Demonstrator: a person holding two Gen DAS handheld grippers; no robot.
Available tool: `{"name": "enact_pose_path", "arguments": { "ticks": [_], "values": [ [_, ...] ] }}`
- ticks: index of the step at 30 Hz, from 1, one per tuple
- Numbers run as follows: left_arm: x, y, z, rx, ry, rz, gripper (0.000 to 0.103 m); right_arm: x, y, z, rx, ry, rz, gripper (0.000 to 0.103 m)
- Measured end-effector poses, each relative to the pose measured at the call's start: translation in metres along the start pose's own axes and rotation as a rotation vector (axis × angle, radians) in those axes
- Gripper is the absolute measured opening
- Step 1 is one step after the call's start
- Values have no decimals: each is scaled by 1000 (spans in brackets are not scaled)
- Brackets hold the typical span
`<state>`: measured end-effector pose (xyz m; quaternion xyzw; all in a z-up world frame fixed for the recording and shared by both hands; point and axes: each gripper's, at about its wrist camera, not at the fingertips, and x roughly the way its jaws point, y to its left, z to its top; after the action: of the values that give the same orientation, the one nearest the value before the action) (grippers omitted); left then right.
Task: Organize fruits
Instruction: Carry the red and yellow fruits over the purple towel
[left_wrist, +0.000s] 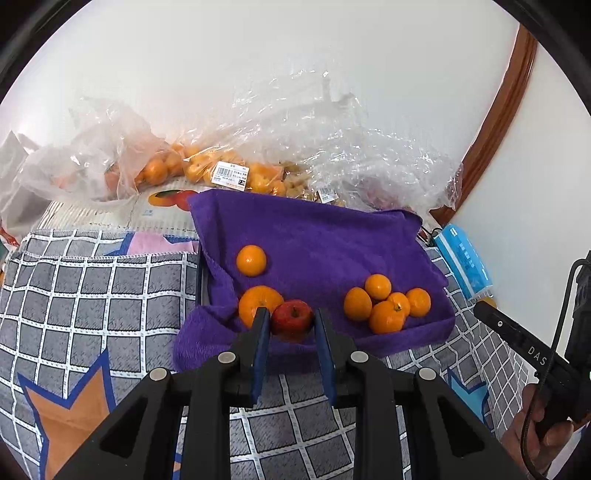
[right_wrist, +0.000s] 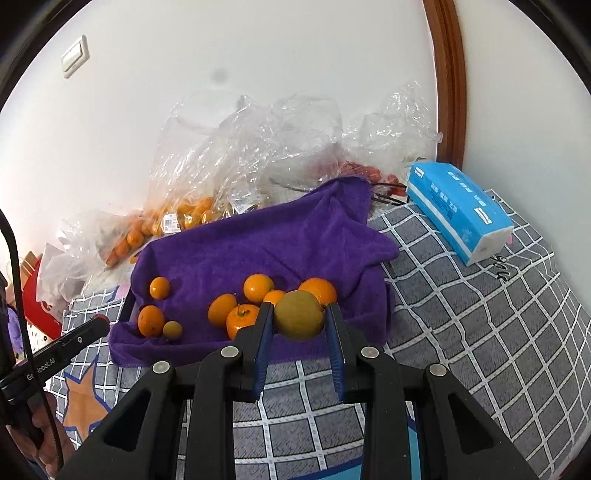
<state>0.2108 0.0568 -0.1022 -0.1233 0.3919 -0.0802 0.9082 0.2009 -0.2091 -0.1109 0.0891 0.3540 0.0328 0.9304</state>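
Two fruits are clamped for sorting: left hand-held gripper (left_wrist: 291, 319) grips an apple (left_wrist: 291, 319), right hand-held gripper (right_wrist: 300, 317) a pear (right_wrist: 300, 319), above oranges (left_wrist: 386, 302) grouped on a towel (left_wrist: 314, 240).

Towel (left_wrist: 325, 240) on checked cloth (left_wrist: 92, 295); oranges (left_wrist: 386, 302) on towel; bags (left_wrist: 295, 147) behind; tissue pack (right_wrist: 458, 214) right of towel.
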Motion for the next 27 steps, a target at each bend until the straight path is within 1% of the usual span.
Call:
{"name": "enact_pose_path", "arguments": {
  "ticks": [10,27],
  "values": [
    [12,0,12,6,9,9,23,12,3,13,-18,-4,6,28],
    [19,3,33,-2,-4,11,23,28,9,34,-56,-15,21,28]
  ]
}}
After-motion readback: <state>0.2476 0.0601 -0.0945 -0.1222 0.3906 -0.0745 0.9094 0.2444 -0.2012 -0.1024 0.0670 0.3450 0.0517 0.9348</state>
